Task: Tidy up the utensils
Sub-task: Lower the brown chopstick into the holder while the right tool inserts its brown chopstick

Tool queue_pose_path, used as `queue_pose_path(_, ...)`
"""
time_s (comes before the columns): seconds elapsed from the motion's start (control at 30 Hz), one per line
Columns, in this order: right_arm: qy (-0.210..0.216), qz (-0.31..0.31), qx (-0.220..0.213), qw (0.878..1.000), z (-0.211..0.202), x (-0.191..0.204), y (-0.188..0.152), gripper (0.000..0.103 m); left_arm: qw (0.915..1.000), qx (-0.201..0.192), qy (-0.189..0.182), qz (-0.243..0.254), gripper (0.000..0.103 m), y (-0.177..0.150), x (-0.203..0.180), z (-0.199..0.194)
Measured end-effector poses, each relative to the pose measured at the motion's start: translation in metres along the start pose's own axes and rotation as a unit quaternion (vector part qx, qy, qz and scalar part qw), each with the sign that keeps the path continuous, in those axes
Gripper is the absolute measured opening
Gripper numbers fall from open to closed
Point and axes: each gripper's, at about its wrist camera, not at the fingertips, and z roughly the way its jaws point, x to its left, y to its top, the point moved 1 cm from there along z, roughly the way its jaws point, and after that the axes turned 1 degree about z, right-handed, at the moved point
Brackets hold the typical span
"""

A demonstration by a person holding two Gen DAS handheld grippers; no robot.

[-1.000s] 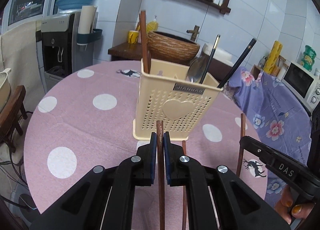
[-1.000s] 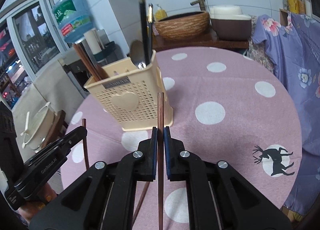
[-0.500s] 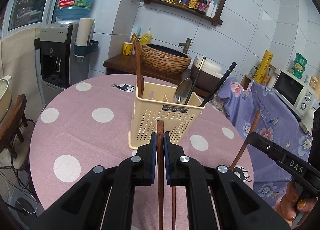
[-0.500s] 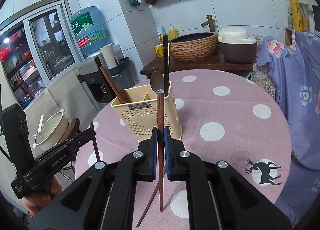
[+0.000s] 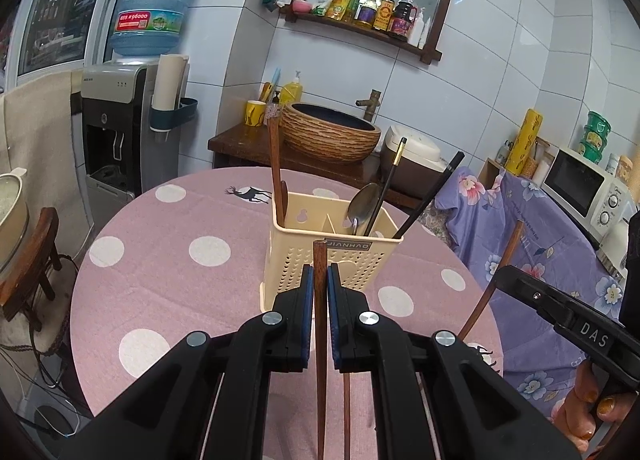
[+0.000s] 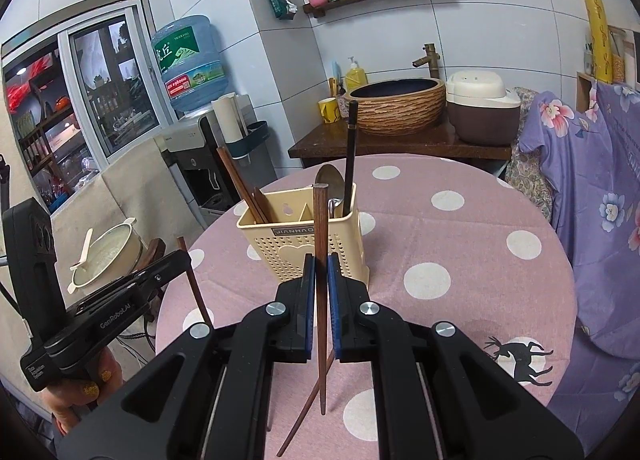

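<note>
Each gripper holds one brown wooden chopstick upright. The left gripper (image 5: 318, 292) is clamped on the left chopstick (image 5: 319, 300); the right gripper (image 6: 319, 284) is clamped on the right chopstick (image 6: 320, 260). Both sticks hang clear of the pink dotted table (image 5: 168, 260). The cream utensil caddy (image 5: 320, 256) stands just ahead of both sets of jaws, on the table's middle. Brown chopsticks (image 6: 244, 192) already occupy its left compartment; a spoon (image 5: 362, 204) and black chopsticks (image 5: 424, 200) fill the right. Judgement: lift until the tips clear the rim, aim at the brown pair's compartment, lower steeply, release late. The two sticks may cross below.
</note>
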Motion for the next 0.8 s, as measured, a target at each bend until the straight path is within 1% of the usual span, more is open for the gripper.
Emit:
queue_pose_path(0.13,0.002,-0.011,-0.018,1.000,-0.007,0.009,0.018,0.007,1.0000,-0.007,-0.006,-0.002,0.008,0.015,0.000,-0.005)
queue_pose_path(0.23,-0.001,-0.031,-0.049,0.998,-0.018,0.022,0.040,0.007,0.9995,-0.031,-0.001,0.007,0.008,0.035,-0.004,-0.016)
queue_pose_path(0.33,-0.010,-0.046,-0.089,0.995,-0.028,0.036,0.072,0.007,0.9983,-0.057,0.003,0.011,0.008,0.064,-0.009,-0.028)
queue_pose_path(0.43,-0.018,-0.053,-0.121,0.991,-0.033,0.049,0.102,0.007,0.9961,-0.089,0.006,0.002,0.008,0.102,-0.013,-0.043)
queue_pose_path(0.53,-0.033,-0.059,-0.161,0.985,-0.036,0.061,0.131,0.007,0.9927,-0.120,0.013,-0.005,0.008,0.135,-0.017,-0.054)
queue_pose_path(0.6,-0.044,-0.063,-0.179,0.981,-0.031,0.069,0.146,0.007,0.9893,-0.143,0.029,-0.005,0.008,0.151,-0.018,-0.058)
queue_pose_path(0.67,-0.052,-0.061,-0.188,0.979,-0.021,0.072,0.153,0.007,0.9865,-0.157,0.046,-0.008,0.008,0.163,-0.019,-0.054)
queue_pose_path(0.73,-0.058,-0.060,-0.186,0.979,-0.006,0.073,0.153,0.007,0.9847,-0.163,0.059,-0.010,0.008,0.167,-0.018,-0.044)
queue_pose_path(0.8,-0.068,-0.058,-0.173,0.981,0.017,0.070,0.146,0.007,0.9852,-0.157,0.068,-0.011,0.008,0.164,-0.015,-0.029)
